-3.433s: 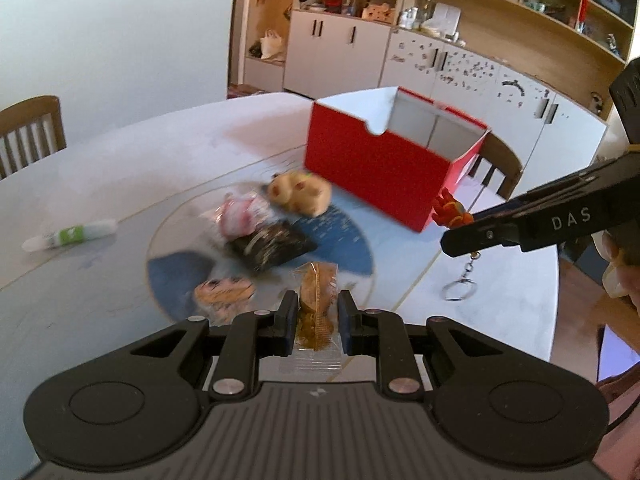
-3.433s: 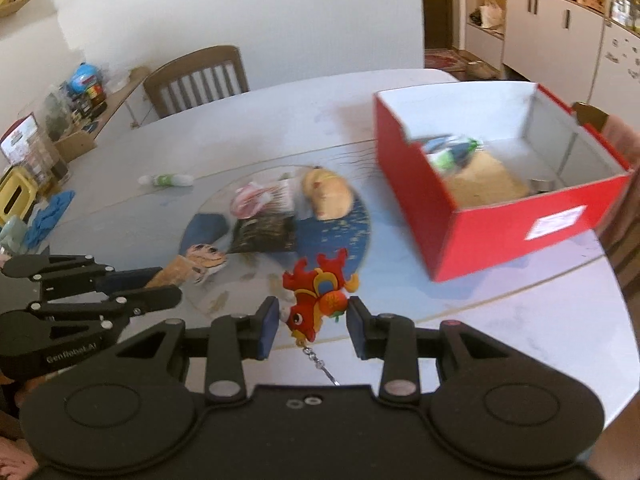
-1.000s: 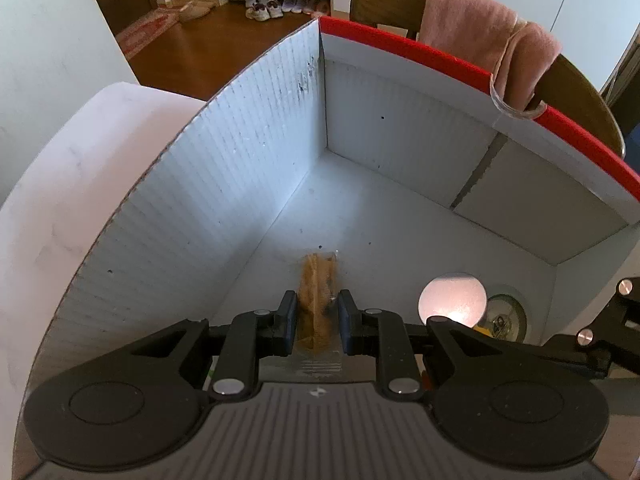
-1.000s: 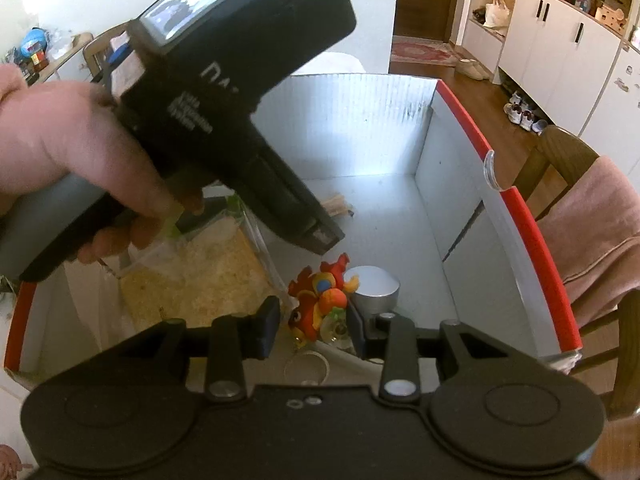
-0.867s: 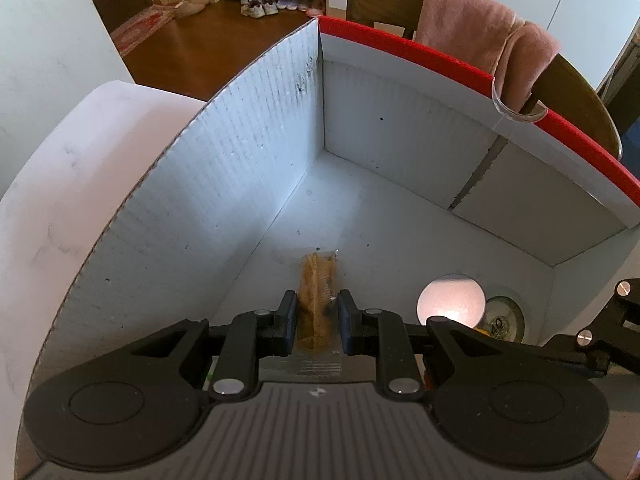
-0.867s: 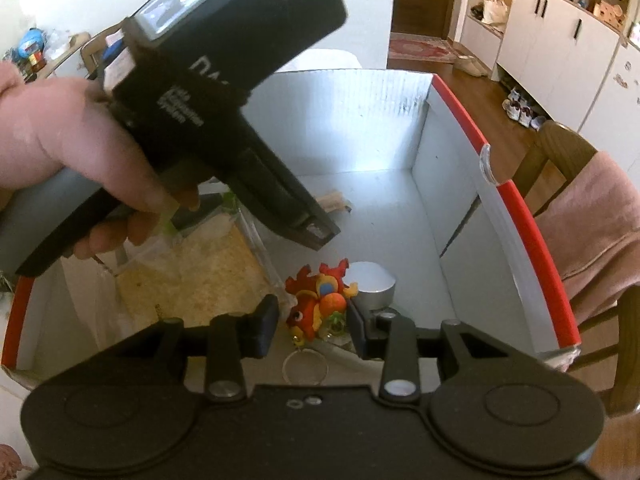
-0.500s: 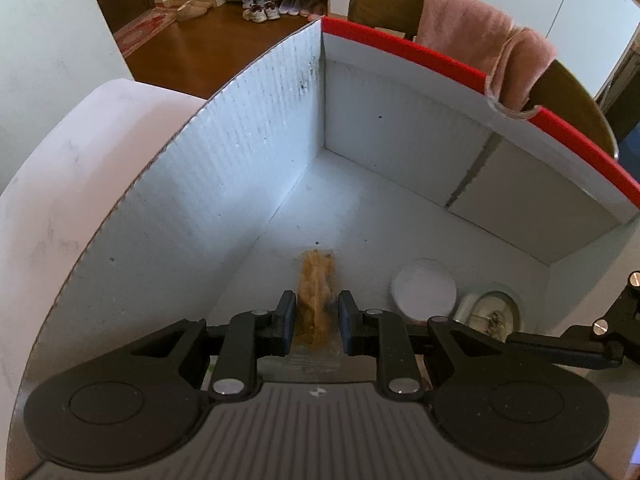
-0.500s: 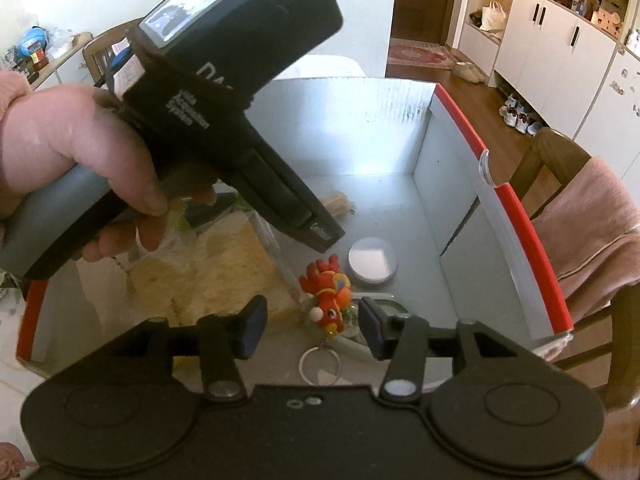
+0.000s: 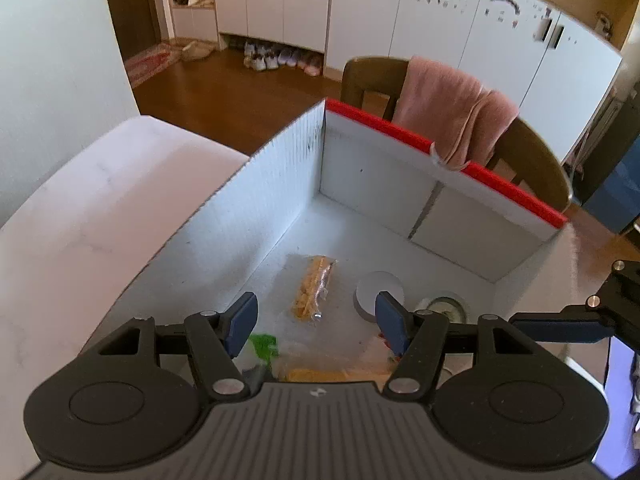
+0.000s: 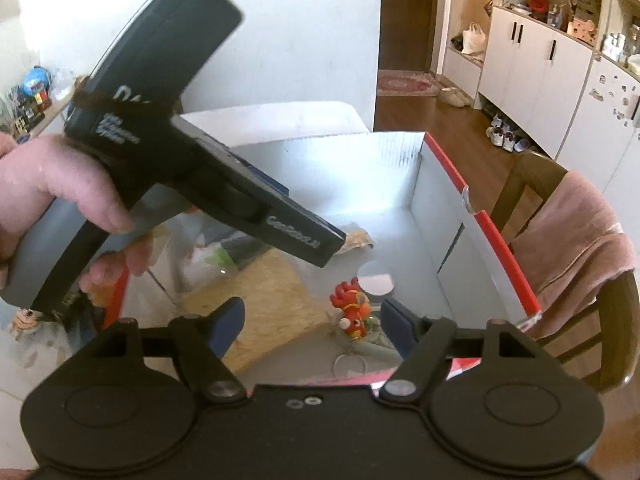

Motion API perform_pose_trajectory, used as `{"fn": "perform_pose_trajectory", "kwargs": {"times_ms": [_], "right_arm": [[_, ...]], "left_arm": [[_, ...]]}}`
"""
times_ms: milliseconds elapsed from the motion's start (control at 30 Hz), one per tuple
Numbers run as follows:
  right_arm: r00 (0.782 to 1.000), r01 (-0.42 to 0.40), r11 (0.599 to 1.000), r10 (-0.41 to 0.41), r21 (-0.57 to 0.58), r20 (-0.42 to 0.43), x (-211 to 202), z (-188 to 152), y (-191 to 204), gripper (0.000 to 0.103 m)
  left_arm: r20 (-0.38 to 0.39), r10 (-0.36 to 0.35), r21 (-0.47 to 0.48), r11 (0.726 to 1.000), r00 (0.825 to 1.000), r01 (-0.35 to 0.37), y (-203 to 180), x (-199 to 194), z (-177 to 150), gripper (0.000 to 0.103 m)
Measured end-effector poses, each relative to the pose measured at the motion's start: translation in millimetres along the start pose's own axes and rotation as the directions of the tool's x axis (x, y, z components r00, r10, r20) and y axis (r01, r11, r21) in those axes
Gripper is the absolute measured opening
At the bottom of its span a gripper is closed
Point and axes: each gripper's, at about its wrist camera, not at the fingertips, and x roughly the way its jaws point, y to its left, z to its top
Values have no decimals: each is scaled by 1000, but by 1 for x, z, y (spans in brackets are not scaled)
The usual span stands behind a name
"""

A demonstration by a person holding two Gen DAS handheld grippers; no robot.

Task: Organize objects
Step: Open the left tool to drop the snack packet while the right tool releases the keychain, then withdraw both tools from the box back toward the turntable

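You're over a pale table [image 9: 72, 216], white cabinets [image 9: 420, 20] beyond. In the red box [image 9: 500, 190] lie the clear-wrapped golden snack [image 9: 314, 286] and the red rooster keychain [image 10: 354, 308]. Your left gripper [image 9: 316, 320] and right gripper [image 10: 312, 320] have just been opening; nothing's pinched. A bag [image 10: 264, 296] below is half hidden.

- The left gripper [image 9: 316, 320] fills the lower frame; its jaws have just been opening and stand apart with nothing between them.
- Beyond them, mid-frame, a clear snack packet [image 9: 312, 288] lies flat on the floor of the red box [image 9: 440, 144].
- A round white lid [image 9: 374, 288] lies just right of the packet.
- A pink towel [image 9: 452, 116] hangs over a chair [image 9: 372, 80], upper right.
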Motion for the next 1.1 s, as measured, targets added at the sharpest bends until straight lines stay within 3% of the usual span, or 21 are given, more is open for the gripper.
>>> {"fn": "perform_pose_trajectory", "kwargs": {"times_ms": [400, 500, 767, 967, 1100], "right_arm": [[997, -5, 999, 2, 48, 73, -49, -18, 43, 87], [996, -15, 999, 10, 49, 90, -59, -23, 59, 90], [992, -23, 998, 15, 66, 122, -77, -36, 101, 102], [987, -42, 994, 26, 98, 159, -87, -42, 131, 102], [984, -50, 993, 31, 104, 176, -94, -44, 152, 102]], "left_arm": [[117, -51, -4, 999, 992, 52, 1, -75, -37, 64], [137, -69, -12, 997, 988, 71, 3, -95, -50, 72], [180, -102, -23, 994, 978, 108, 18, -143, -88, 72], [216, -99, -47, 993, 971, 111, 33, -176, -120, 80], [244, -80, -46, 994, 966, 94, 44, -199, -141, 90]]}}
